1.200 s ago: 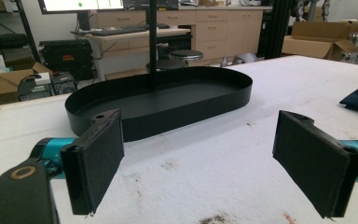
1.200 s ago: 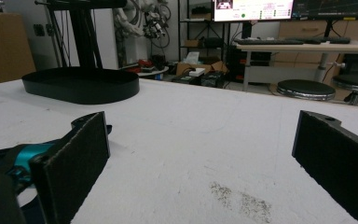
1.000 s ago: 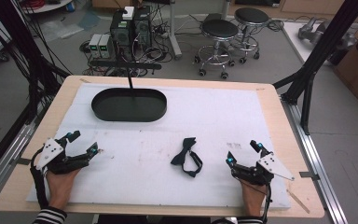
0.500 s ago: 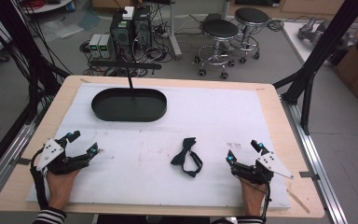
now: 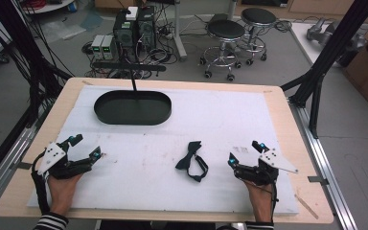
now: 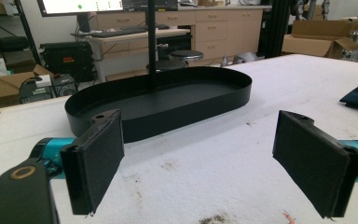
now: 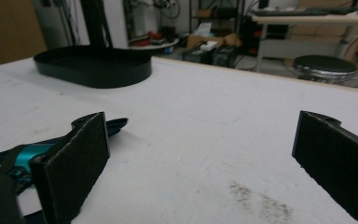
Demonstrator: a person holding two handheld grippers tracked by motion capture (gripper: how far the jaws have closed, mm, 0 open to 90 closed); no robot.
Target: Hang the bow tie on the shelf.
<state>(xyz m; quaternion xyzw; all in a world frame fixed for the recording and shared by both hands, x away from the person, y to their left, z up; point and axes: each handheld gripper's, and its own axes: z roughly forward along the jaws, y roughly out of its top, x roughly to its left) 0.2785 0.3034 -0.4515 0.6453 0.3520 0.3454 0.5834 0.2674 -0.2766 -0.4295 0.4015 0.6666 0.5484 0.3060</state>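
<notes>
A dark bow tie with a strap [image 5: 191,161] lies on the white mat [image 5: 211,124] between both hands. A black oval tray [image 5: 132,108] sits at the back left, and stands just ahead of the left gripper's jaws as the tray [image 6: 168,100]. My left gripper [image 5: 85,146] rests open at the front left with nothing between its pads [image 6: 98,161]. My right gripper [image 5: 245,152] rests open at the front right, to the right of the bow tie [image 7: 112,126], which pokes out behind its left pad [image 7: 74,158]. The tray [image 7: 93,65] lies far off.
A thin black post [image 5: 133,79] rises behind the tray. The wooden table edge [image 5: 306,158] frames the mat. Stools [image 5: 225,33], computer boxes [image 5: 124,33] and cables stand on the floor beyond the table.
</notes>
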